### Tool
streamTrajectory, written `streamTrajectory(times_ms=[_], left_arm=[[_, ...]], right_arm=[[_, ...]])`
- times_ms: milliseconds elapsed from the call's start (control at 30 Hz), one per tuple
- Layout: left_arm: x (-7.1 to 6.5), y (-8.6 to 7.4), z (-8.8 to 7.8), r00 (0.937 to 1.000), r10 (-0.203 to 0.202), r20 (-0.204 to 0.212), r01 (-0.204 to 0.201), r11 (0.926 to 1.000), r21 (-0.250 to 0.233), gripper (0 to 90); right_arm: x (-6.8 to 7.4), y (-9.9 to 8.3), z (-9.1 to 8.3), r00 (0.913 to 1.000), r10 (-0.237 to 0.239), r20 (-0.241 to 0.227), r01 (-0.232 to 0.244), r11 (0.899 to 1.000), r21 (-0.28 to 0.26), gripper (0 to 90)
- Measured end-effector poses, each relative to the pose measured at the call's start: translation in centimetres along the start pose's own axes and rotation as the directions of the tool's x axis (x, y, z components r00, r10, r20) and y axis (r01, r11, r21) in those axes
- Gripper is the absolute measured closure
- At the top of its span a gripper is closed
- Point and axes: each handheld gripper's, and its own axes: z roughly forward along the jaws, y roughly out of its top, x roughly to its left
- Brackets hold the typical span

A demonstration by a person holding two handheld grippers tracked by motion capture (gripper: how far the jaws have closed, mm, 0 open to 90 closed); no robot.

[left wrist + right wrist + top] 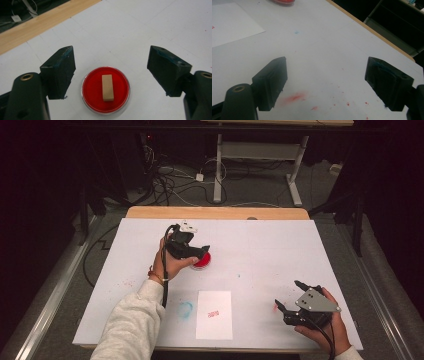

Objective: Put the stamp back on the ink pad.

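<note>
A round red ink dish [93, 85] sits on the white table, and a small wooden block [107, 87] lies flat in its middle. My left gripper [111, 53] hovers just above the dish, open, jaws spread wide to either side of it, touching nothing. From above, the left gripper [199, 254] covers part of the dish [203, 260] left of the table's middle. Near the front right corner my right gripper [288, 293] is open with nothing between its jaws. In its own view the right gripper [327, 61] stands over bare table marked with a red smudge [294, 97].
A white sheet of paper [214, 314] with a small red print lies at the front centre, a blue ring-shaped smudge [185, 309] to its left. The table's wooden far edge [215, 213] borders a floor with cables and a desk frame.
</note>
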Motion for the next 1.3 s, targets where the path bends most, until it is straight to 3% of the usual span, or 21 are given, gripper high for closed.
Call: streamTrajectory(times_ms=[267, 333, 400, 600, 800, 967, 1267, 1300], left_arm=[[-0.8, -1.0, -1.2, 0.9983, 0.055, -0.021, -0.056, 0.9948, -0.085, 19.9], [-1.1, -1.2, -1.6, 0.9967, 0.069, -0.041, -0.074, 0.9911, -0.111, 19.9], [-1.2, -1.3, -1.9, 0.9964, 0.083, -0.02, -0.085, 0.9888, -0.123, 19.9], [-2.1, -2.1, -2.7, 0.9916, 0.126, -0.03, -0.129, 0.9778, -0.165, 19.4], [-2.8, -3.3, -4.1, 0.9818, 0.183, -0.049, -0.189, 0.9659, -0.177, 19.4], [-2.9, -4.7, -5.3, 0.977, 0.205, -0.057, -0.213, 0.9572, -0.196, 19.4], [-4.1, -6.6, -7.0, 0.9579, 0.275, -0.083, -0.286, 0.9339, -0.214, 19.4], [-4.2, -6.8, -7.1, 0.9537, 0.287, -0.091, -0.3, 0.9317, -0.205, 19.4]], right_arm=[[0.0, 0.1, 0.0, 1.0, 0.006, -0.003, -0.006, 1.0, -0.006, 18.5], [0.1, 0.1, 0.0, 1.0, 0.008, -0.003, -0.008, 1.0, -0.005, 18.5], [0.1, 0.1, 0.0, 1.0, 0.009, -0.002, -0.009, 1.0, -0.007, 18.5], [0.1, 0.1, -0.1, 0.9999, 0.011, -0.004, -0.011, 1.0, -0.016, 18.5], [0.2, 0.2, -0.2, 0.9999, 0.014, -0.008, -0.014, 1.0, -0.021, 18.5], [0.1, 0.1, -0.2, 0.9998, 0.018, -0.007, -0.019, 1.0, -0.024, 18.5], [0.1, 0.1, -0.2, 0.9997, 0.022, -0.009, -0.023, 0.999, -0.03, 18.5], [0.1, 0.1, -0.2, 0.9997, 0.022, -0.009, -0.022, 0.999, -0.03, 18.5]])
